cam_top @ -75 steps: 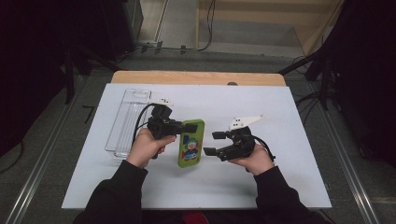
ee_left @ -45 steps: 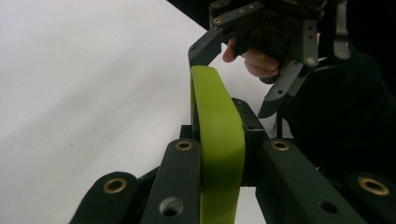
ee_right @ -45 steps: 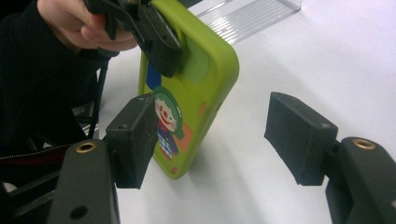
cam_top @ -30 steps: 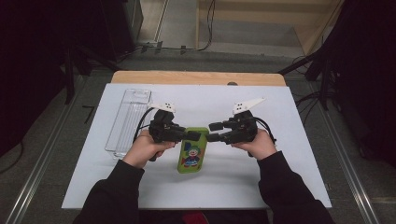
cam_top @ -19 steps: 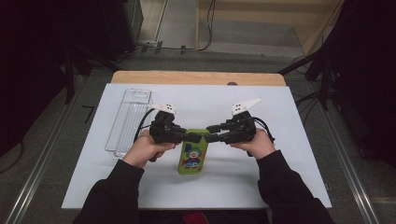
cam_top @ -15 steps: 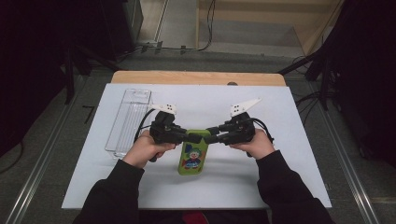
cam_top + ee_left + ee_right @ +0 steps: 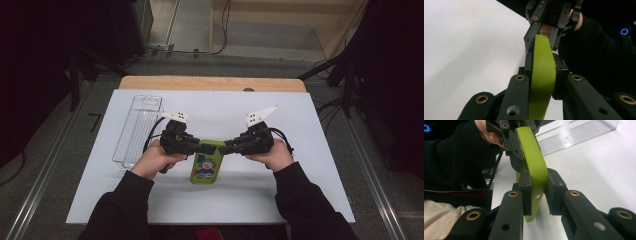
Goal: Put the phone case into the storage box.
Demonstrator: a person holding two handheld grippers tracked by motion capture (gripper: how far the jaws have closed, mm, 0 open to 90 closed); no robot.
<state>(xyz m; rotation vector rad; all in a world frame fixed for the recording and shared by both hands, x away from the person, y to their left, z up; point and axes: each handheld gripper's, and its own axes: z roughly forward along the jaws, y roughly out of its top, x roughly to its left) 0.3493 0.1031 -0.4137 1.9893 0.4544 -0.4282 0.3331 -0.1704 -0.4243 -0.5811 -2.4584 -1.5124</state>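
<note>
From above, I am clamping the flat green plastic case with a cartoon clown (image 7: pixel 205 162) at its far end with my left claw (image 7: pixel 197 147) and right claw (image 7: pixel 226 148), whose jaws have just been closing, over the white table (image 7: pixel 300 200). The clear plastic tray (image 7: pixel 137 130) is sitting well left. My left gripper view is showing the case's edge (image 7: pixel 541 75) pinched; my right gripper view (image 7: pixel 534 170) is adding the tray (image 7: pixel 574 137) beyond.

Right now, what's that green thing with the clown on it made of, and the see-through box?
The green case looks like soft, matte rubbery plastic: its edge curves between the jaws and shows no glare. The see-through box is probably hard, glossy plastic: clear ribbed walls with bright reflections.
</note>
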